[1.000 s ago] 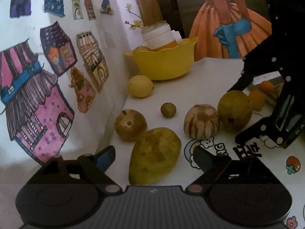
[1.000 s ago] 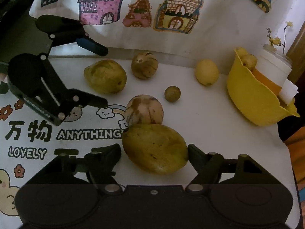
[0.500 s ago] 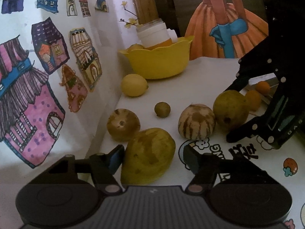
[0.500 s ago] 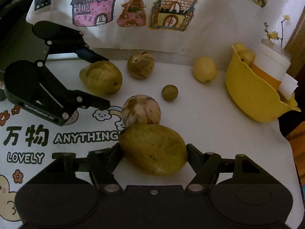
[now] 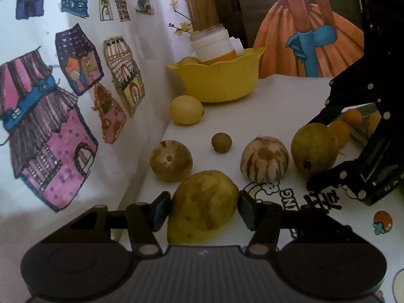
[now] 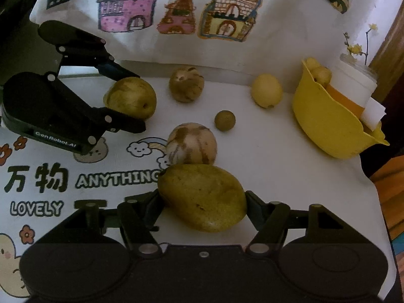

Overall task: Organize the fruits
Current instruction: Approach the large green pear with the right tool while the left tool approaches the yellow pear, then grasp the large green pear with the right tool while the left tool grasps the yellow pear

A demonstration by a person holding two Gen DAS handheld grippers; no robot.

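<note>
My left gripper point(image 5: 203, 208) is shut on a spotted mango point(image 5: 202, 207) on the white table; it shows in the right wrist view point(image 6: 128, 101) at the far left. My right gripper point(image 6: 202, 202) is shut on a second mango point(image 6: 203, 200); it shows in the left wrist view point(image 5: 318, 151) at the right. Between them lie a striped melon point(image 6: 192, 144), a brown round fruit point(image 6: 186, 84), a small brown fruit point(image 6: 224, 120) and a lemon point(image 6: 266, 90). A yellow bowl point(image 6: 325, 126) at the far right holds small yellow fruits and a white jar.
A cloth with painted houses point(image 5: 63, 96) hangs along the table's back edge. A tray with oranges point(image 5: 353, 118) lies behind my right gripper in the left wrist view. The table's right edge point(image 6: 373, 184) drops off beyond the bowl.
Both grippers have moved forward and their jaws have narrowed from wide open until they touch the sides of their mangoes. The other fruits have not moved.
</note>
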